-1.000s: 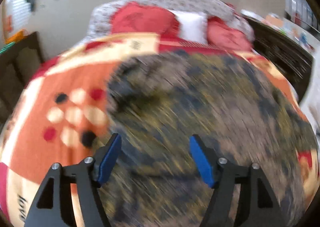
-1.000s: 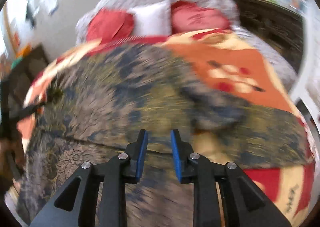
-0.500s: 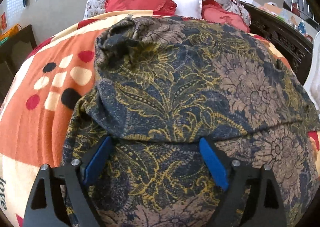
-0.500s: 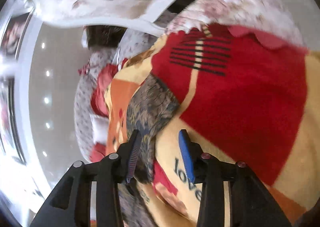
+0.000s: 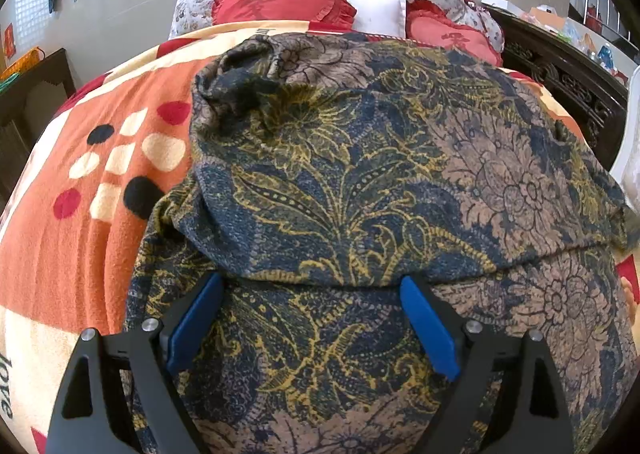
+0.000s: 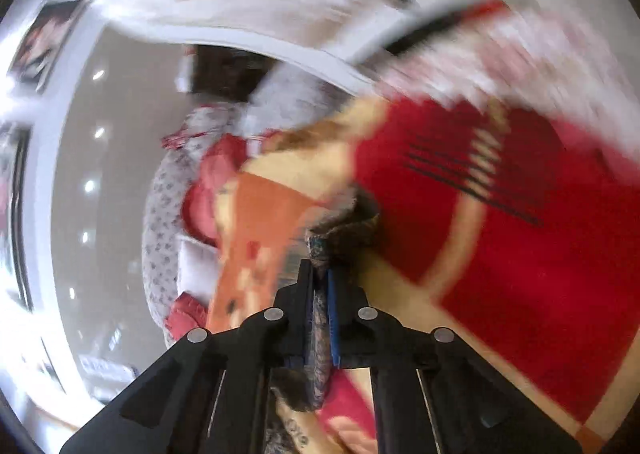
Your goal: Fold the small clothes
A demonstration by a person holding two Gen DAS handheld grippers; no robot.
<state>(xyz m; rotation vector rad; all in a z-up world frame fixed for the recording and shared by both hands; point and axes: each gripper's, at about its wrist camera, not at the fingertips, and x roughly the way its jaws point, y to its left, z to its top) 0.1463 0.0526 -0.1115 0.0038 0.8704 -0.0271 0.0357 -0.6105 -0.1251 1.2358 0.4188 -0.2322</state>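
Left wrist: blanket (image 5: 80, 246) beneath floral garment (image 5: 360, 182).

Bright, even light; left view sharp, right view motion-blurred, both fisheye-bent with dark corners.

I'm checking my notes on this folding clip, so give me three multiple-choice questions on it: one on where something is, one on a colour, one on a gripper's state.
1. Where does the dark blue and gold floral garment lie?
A. on a wooden floor
B. on the orange, red and cream patterned blanket
C. in a basket

2. What colour are the pads of the left gripper?
A. blue
B. green
C. white

3. How is the right gripper?
A. wide open, nothing between
B. out of view
C. closed on a strip of the garment

Answers: 1 B, blanket shows around the cloth. 2 A, both pads show blue against the cloth. 3 C, the jaws have just been closing and floral fabric runs pinched between the pads.
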